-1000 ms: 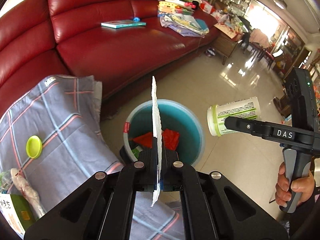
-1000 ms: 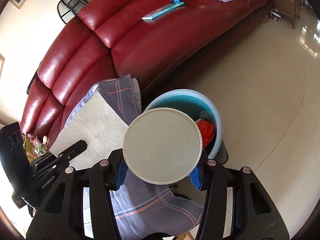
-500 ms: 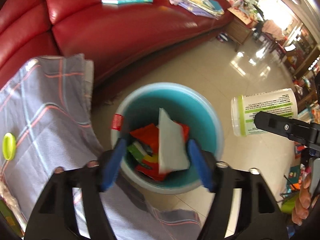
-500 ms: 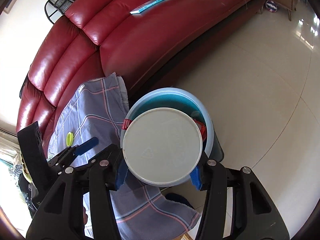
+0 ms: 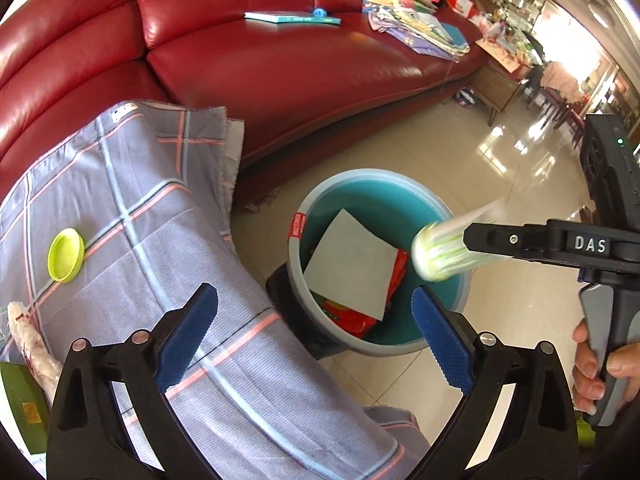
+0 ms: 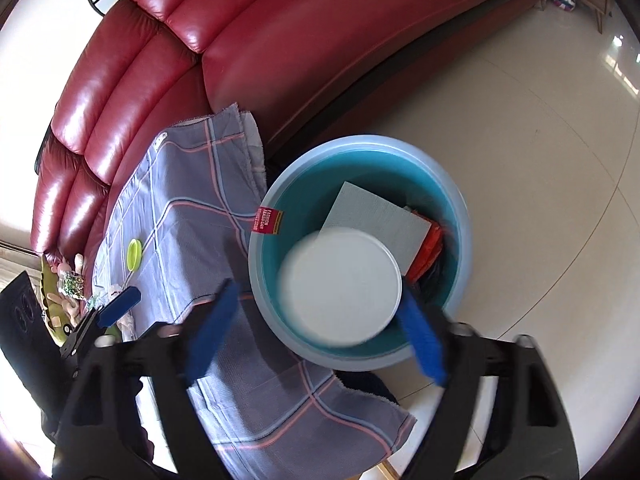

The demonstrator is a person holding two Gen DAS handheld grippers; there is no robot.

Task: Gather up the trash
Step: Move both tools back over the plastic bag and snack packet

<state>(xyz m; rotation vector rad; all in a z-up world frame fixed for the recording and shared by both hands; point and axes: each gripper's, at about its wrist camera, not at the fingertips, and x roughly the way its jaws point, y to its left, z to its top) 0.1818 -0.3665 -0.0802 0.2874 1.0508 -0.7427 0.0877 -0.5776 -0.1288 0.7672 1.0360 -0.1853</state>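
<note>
The left gripper (image 5: pixel 314 322) stands wide apart with nothing between its blue pads (image 5: pixel 188 334), over the edge of the checked cloth (image 5: pixel 132 240) and the near rim of the bin (image 5: pixel 380 178). The bin is a blue-grey tub with a teal inside, standing on the pale tiled floor (image 5: pixel 500 184) just in front of the red sofa (image 5: pixel 280 64). Inside it a flat white sheet (image 5: pixel 352 266) lies tilted on top of red wrappers (image 5: pixel 348 318).

The right gripper (image 6: pixel 316 326) is over the bin, and its jaws are parted and blurred. The white container (image 6: pixel 340 288) with green stripes shows its round base directly between them above the teal inside. The left pad (image 6: pixel 212 332) stands clear of the container; the right pad is at its edge, and I cannot tell whether it is touching. From the left camera the same container (image 5: pixel 444 246) appears as a blurred streak at the tip of the right gripper, above the far right rim of the bin.

On the cloth, left of the bin, a small yellow-green lid (image 5: pixel 66 255) lies flat. A book (image 5: pixel 292 18) and a pile of papers (image 5: pixel 412 20) rest on the sofa seat at the far side.
</note>
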